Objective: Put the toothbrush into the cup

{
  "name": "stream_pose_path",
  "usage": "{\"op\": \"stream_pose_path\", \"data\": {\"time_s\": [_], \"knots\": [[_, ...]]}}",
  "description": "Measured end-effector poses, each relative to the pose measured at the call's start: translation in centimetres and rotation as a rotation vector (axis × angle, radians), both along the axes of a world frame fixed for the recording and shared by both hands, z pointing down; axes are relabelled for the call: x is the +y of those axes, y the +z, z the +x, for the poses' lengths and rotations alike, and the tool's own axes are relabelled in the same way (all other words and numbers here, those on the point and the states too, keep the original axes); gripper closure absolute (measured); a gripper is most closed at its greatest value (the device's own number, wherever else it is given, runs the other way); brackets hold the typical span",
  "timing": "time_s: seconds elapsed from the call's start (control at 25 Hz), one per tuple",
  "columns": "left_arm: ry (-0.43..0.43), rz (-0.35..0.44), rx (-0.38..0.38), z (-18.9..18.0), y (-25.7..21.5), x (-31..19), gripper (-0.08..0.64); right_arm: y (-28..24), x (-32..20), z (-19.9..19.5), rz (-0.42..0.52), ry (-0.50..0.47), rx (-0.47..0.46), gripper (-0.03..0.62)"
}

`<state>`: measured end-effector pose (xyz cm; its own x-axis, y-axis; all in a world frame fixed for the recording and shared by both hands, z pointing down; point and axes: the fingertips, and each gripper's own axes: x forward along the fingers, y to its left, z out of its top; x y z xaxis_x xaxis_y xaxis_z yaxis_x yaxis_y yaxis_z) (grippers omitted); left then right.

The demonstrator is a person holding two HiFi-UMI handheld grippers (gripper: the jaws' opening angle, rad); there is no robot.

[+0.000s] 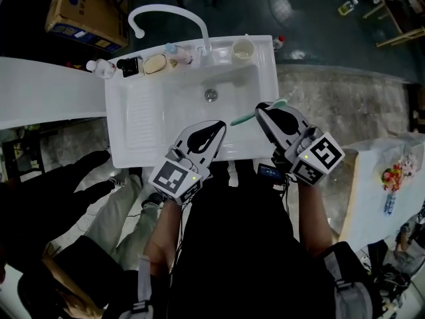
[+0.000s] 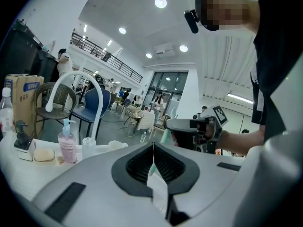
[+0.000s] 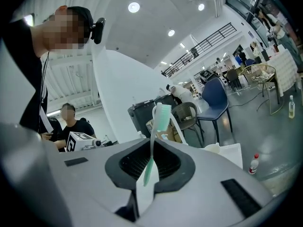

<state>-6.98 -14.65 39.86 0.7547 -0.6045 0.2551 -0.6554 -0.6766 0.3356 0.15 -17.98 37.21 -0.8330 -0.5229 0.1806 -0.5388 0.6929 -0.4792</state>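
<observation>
A mint-green toothbrush (image 1: 254,116) lies crosswise over the white sink (image 1: 136,121), with my right gripper (image 1: 261,109) shut on its handle. In the right gripper view the toothbrush (image 3: 152,150) stands up between the closed jaws, bristle head on top. The cream cup (image 1: 243,49) stands upright on the sink's back ledge, right of the faucet and well beyond the brush. My left gripper (image 1: 219,126) hovers over the sink's near edge, shut and holding nothing. From the left gripper view I see the right gripper (image 2: 189,125), the toothbrush (image 2: 164,136) and the cup (image 2: 118,144).
A curved white faucet (image 1: 166,15) rises at the sink's back. Left of it on the ledge sit a pink pump bottle (image 1: 174,54), a bar of soap (image 1: 155,64) and a small dark bottle (image 1: 129,66). A cardboard box (image 1: 83,8) stands behind. A seated person's legs (image 1: 99,198) are at my left.
</observation>
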Motion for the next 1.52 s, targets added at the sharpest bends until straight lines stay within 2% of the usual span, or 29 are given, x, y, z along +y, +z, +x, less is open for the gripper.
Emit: {"op": "stream_pose_path", "data": {"time_s": [0.32,0.52,0.76,1.04,1.32,1.52], "knots": [[0.044,-0.038,-0.031,1.0,2.3,-4.4,0.548,1.6,-5.4,0.3,0.004,0.038,0.003,0.560],[0.077,-0.015,-0.026,1.8,3.7,-7.1,0.548,2.7,-8.7,1.0,0.020,0.072,0.003,0.560],[0.033,-0.030,-0.002,1.8,5.4,-10.2,0.548,4.0,-12.7,2.1,0.028,0.138,-0.012,0.561],[0.028,-0.038,-0.006,2.1,7.1,-12.3,0.548,5.8,-16.8,3.1,0.047,0.184,-0.005,0.561],[0.015,-0.063,0.016,2.8,8.0,-12.7,0.548,7.6,-20.0,3.9,0.057,0.216,0.020,0.561],[0.013,-0.091,0.017,2.7,9.1,-12.6,0.548,9.6,-21.7,4.0,0.015,0.267,0.060,0.561]]}}
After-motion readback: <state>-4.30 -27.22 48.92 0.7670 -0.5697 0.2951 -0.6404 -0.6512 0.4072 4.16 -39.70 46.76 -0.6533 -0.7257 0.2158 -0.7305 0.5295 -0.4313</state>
